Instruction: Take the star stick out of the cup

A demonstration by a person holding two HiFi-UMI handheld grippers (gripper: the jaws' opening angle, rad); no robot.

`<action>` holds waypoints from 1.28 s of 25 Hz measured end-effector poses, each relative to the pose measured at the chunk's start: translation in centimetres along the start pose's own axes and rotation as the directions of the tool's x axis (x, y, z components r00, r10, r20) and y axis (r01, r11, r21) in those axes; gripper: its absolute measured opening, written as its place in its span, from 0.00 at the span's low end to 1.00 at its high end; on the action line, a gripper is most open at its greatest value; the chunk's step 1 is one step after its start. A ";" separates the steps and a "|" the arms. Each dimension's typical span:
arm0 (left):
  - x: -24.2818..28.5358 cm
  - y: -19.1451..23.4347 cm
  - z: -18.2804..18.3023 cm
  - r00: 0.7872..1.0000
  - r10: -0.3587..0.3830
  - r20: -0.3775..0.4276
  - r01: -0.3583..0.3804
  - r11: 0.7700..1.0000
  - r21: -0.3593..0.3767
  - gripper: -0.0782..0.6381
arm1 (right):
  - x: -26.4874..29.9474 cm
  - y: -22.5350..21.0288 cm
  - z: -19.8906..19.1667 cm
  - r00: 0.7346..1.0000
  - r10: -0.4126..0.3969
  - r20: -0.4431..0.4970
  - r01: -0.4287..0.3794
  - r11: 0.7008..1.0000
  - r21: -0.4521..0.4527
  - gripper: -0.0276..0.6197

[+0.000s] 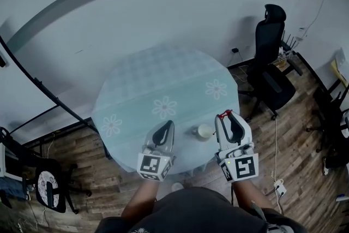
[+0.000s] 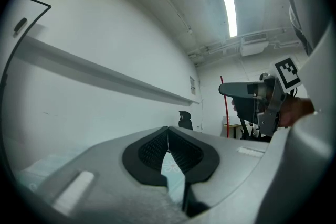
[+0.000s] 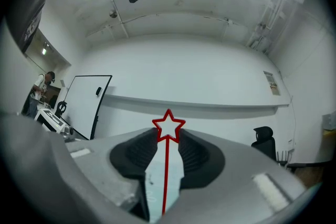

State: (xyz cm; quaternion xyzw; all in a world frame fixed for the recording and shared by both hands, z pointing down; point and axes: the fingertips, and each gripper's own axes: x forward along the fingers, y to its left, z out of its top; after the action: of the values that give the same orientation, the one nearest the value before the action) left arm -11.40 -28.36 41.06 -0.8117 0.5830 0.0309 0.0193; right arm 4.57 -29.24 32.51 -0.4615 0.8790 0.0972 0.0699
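Note:
The red star stick stands upright between the jaws of my right gripper, its outlined star at the fingertips; the gripper is shut on it. The stick's lower end is hidden behind the gripper body. In the head view this right gripper hovers over the near edge of the round table, red showing at its tip. The white cup sits on the cloth just to its left, apart from it. My left gripper is farther left, shut with nothing in it. The stick also shows in the left gripper view.
The round table has a pale teal cloth with daisy prints. A black office chair stands to its right on the wooden floor, another chair at the lower left. A whiteboard leans on the far wall.

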 end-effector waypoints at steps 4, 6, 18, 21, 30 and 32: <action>0.4 -2.1 0.7 1.000 0.017 -0.003 -0.017 1.000 0.003 0.12 | -1.5 -1.3 0.2 1.000 0.006 -0.004 -0.006 1.000 0.010 0.24; 0.6 -3.1 1.2 1.000 0.023 -0.002 -0.023 1.000 0.012 0.12 | -2.3 -1.8 0.3 1.000 0.009 -0.006 -0.009 1.000 0.008 0.24; 0.5 -7.0 0.9 1.000 0.027 -0.011 -0.027 1.000 0.004 0.12 | -4.8 -4.6 -0.5 0.999 -0.021 -0.027 0.021 1.000 -0.013 0.23; 0.5 -7.8 0.6 1.000 0.018 -0.012 -0.018 1.000 0.002 0.12 | -5.2 -5.2 -1.2 0.999 -0.032 -0.043 0.031 0.999 -0.012 0.23; -0.3 -8.6 0.3 1.000 0.013 -0.026 -0.013 1.000 0.007 0.12 | -6.0 -5.8 -2.3 0.997 -0.053 -0.061 0.054 0.999 0.010 0.23; -0.6 -8.4 0.3 0.999 0.018 -0.027 -0.018 1.000 0.009 0.12 | -6.1 -5.6 -2.6 0.996 -0.052 -0.066 0.053 0.999 0.013 0.23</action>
State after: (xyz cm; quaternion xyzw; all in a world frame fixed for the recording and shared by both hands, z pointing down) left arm -3.67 -25.13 40.80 -0.8066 0.5906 0.0174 0.0148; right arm 12.53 -28.07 35.73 -0.4867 0.8692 0.0735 0.0468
